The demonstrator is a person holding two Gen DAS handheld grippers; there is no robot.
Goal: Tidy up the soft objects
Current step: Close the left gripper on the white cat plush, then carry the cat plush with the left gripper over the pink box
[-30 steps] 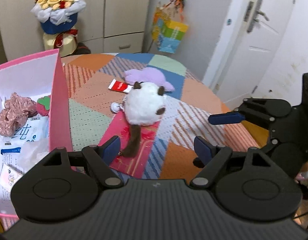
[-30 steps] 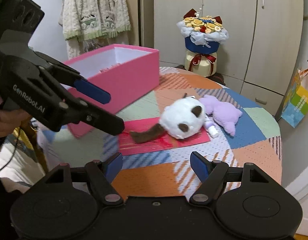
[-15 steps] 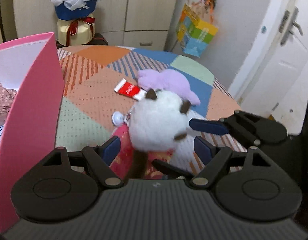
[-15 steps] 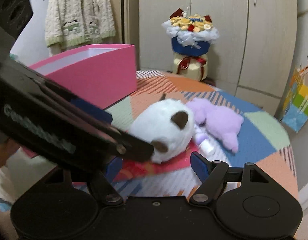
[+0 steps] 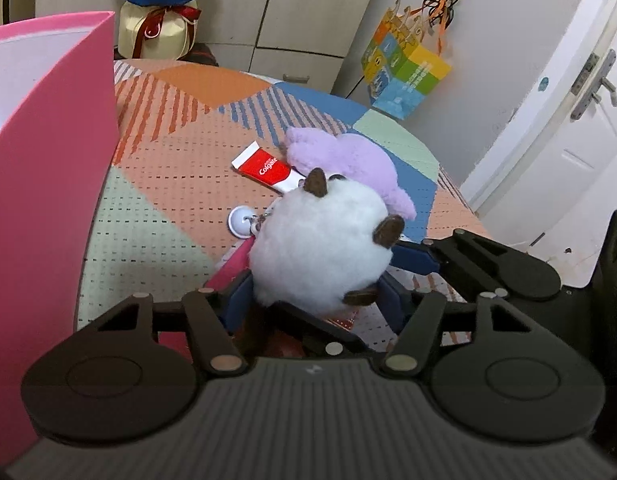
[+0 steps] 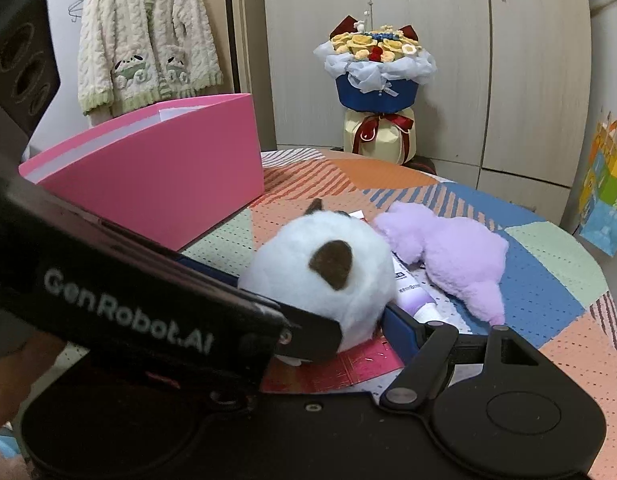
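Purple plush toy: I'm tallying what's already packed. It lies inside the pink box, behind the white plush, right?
Not inside. The purple plush toy lies on the tablecloth outside the pink box, behind the white plush; the right wrist view shows it.

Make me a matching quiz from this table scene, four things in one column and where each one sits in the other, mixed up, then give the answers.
Things:
1. round white plush toy with brown ears
2. purple plush toy
3. red and white toothpaste tube
4. open pink cardboard box

Places:
A. flat on the cloth, one end under the purple plush
B. between the blue pads of the left gripper
C. at the table's left edge, standing upright
D. lying just behind the white plush

Pairs: 1-B, 2-D, 3-A, 4-C
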